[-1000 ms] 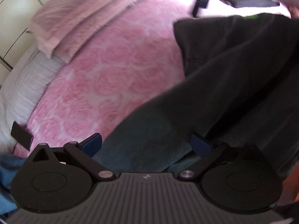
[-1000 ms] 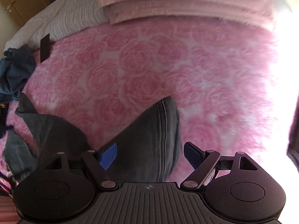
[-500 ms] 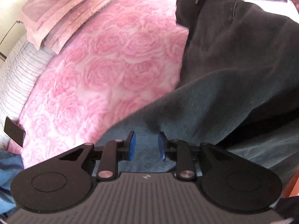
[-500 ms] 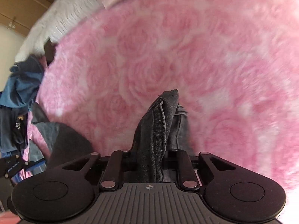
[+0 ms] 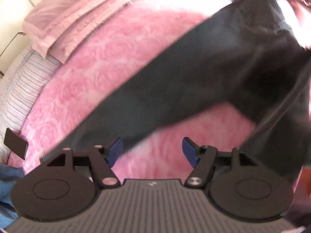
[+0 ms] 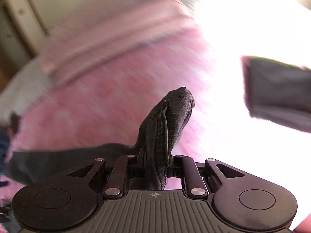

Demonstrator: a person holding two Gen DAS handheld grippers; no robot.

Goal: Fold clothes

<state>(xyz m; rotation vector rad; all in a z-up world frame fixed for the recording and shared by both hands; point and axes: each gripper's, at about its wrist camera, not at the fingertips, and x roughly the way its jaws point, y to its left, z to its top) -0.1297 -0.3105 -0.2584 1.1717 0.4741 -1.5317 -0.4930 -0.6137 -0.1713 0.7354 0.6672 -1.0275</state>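
Observation:
A pair of dark grey jeans [image 5: 204,77] stretches across the pink rose-patterned blanket [image 5: 93,81], lifted toward the upper right. My left gripper [image 5: 152,152] is open and empty, with its blue pads just below the lower edge of the jeans. My right gripper [image 6: 156,171] is shut on a bunched fold of the jeans [image 6: 165,124], which sticks up between the fingers. The right wrist view is motion-blurred.
Folded pale pink bedding [image 5: 73,17] lies at the far side of the bed. A small black flat object [image 5: 15,143] sits at the left bed edge, next to blue clothing [image 5: 7,190]. A dark folded garment [image 6: 278,91] lies at the right in the right wrist view.
My left gripper, nearly shut on the jeans half a second ago, has opened and let go. My right gripper closed on the jeans and is swinging them up and to the right.

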